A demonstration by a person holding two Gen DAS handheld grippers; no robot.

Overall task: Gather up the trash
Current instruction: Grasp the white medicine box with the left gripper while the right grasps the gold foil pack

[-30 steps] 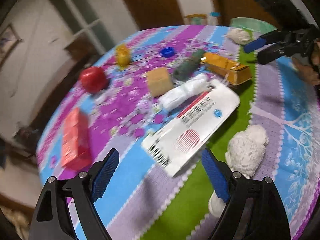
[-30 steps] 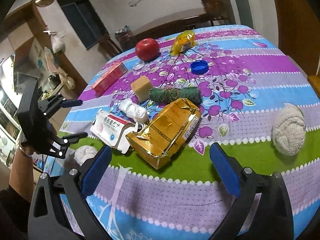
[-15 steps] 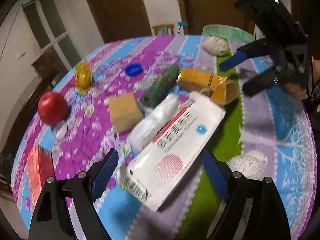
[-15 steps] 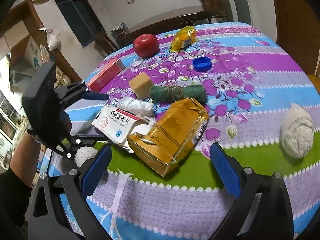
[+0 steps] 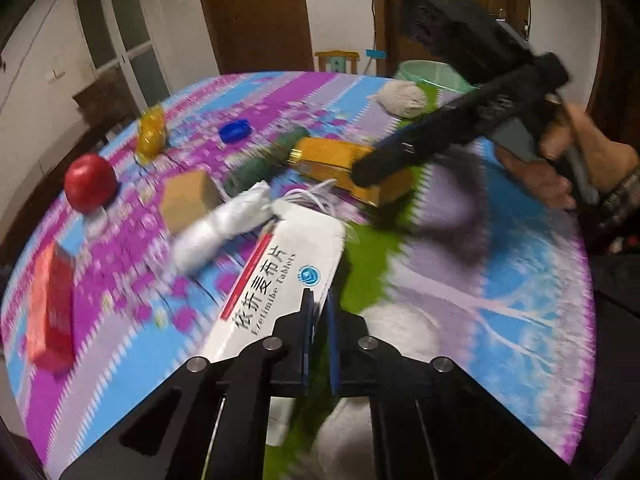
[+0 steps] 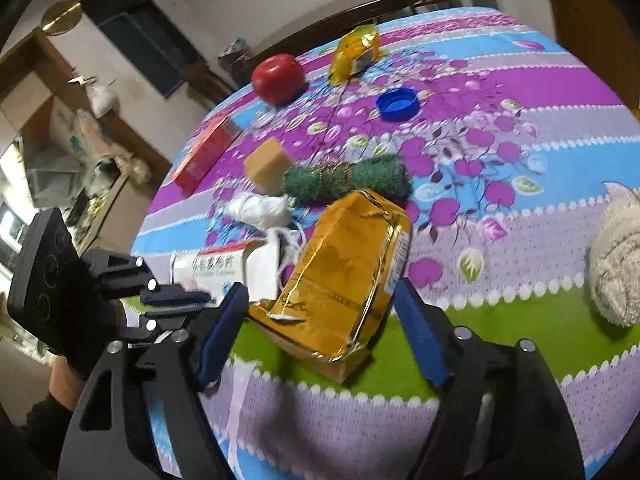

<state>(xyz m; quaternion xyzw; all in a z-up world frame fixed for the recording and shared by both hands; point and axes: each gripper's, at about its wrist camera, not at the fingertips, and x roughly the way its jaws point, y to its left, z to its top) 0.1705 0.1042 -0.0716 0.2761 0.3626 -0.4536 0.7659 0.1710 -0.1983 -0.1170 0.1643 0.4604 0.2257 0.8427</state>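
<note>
The left wrist view shows the left claw (image 5: 319, 308) closed down tight at the lower middle of the frame, its blue pads nipping the near right edge of the white tablet box (image 5: 280, 276). The box lies on the table (image 5: 520, 280) with its long axis running from lower left up toward the frame's centre. Only this view shows the green bin (image 5: 434, 76) past the table's far edge and the person's hand (image 5: 568, 164) gripping the right tool at the upper right. The right wrist view gives what that one cannot: the right claw (image 6: 320, 332) with its jaws closing, the gold foil packet (image 6: 344, 272) between the blue pads, which have not yet met it (a gap shows on both sides). The packet's long axis points away from the camera, toward the green scrubber roll (image 6: 344, 178) lying crosswise just behind it. In this view the box (image 6: 224, 270) sits at the left middle, beside the packet, with the left claw (image 6: 176, 304) at its near end. The red apple (image 6: 278, 78) and blue cap (image 6: 398, 104) sit well back.
</note>
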